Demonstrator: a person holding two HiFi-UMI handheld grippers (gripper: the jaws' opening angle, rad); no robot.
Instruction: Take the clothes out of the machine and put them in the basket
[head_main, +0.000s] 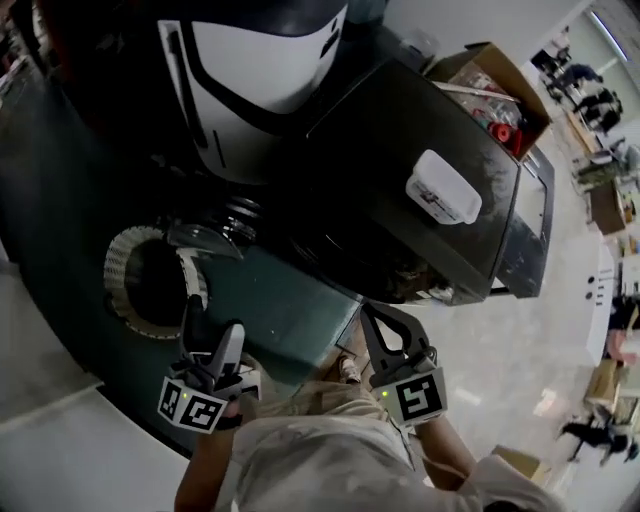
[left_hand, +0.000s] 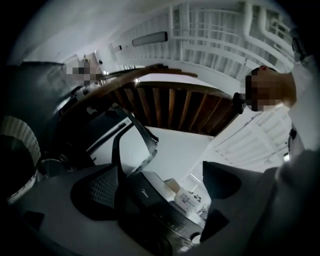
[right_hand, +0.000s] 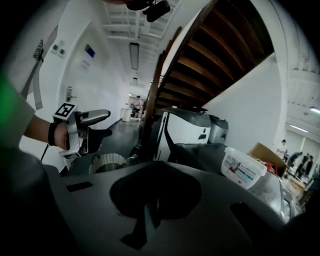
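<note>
The black washing machine (head_main: 400, 200) stands ahead of me at centre right, seen from above; no clothes show in any view. The white slatted laundry basket (head_main: 128, 262) sits on the floor to its left, with a dark inside. My left gripper (head_main: 212, 322) hangs open over the floor just right of the basket, and nothing is between its jaws (left_hand: 162, 190). My right gripper (head_main: 370, 315) is shut and empty, held near the machine's front corner. The right gripper view shows its jaws (right_hand: 150, 207) pressed together, with the basket (right_hand: 107, 161) and the left gripper (right_hand: 82, 125) beyond.
A white plastic tub (head_main: 443, 187) rests on the machine's top. An open cardboard box (head_main: 495, 95) with red items stands behind it. A large white and black appliance (head_main: 260, 70) rises at the back. A wooden staircase (right_hand: 210, 55) overhangs the area.
</note>
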